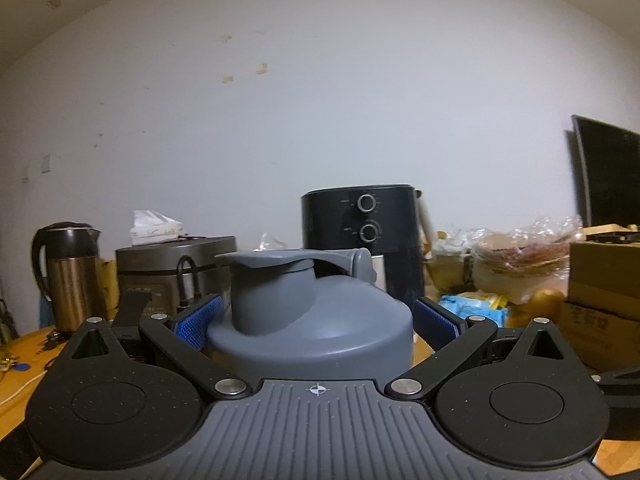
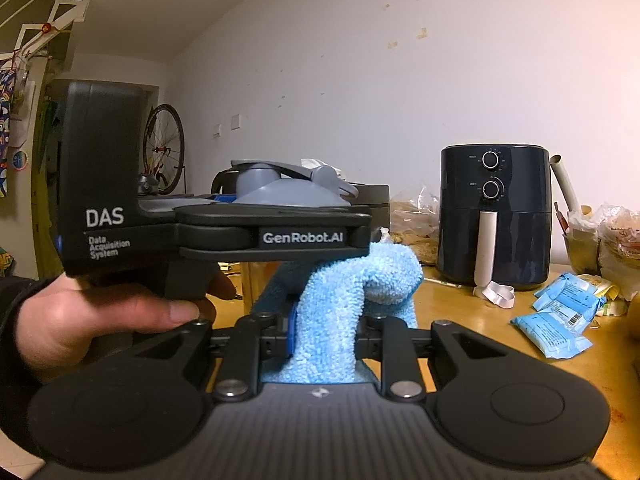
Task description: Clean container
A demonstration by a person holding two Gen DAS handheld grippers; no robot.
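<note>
Container [image 1: 310,320], grey-lidded, is sitting pinched between the left tongs [image 1: 316,320] above the wooden table [image 1: 24,368], a kettle [image 1: 66,276] and air fryer [image 1: 362,232] standing against the white wall [image 1: 320,100]. From the right wrist, the right tongs [image 2: 324,336] are pinching a blue cloth [image 2: 344,304]; a bicycle wheel [image 2: 164,148] is leaning beyond.

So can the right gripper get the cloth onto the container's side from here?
Probably yes: the right gripper holds the blue cloth just below the left gripper, beside the container.
</note>
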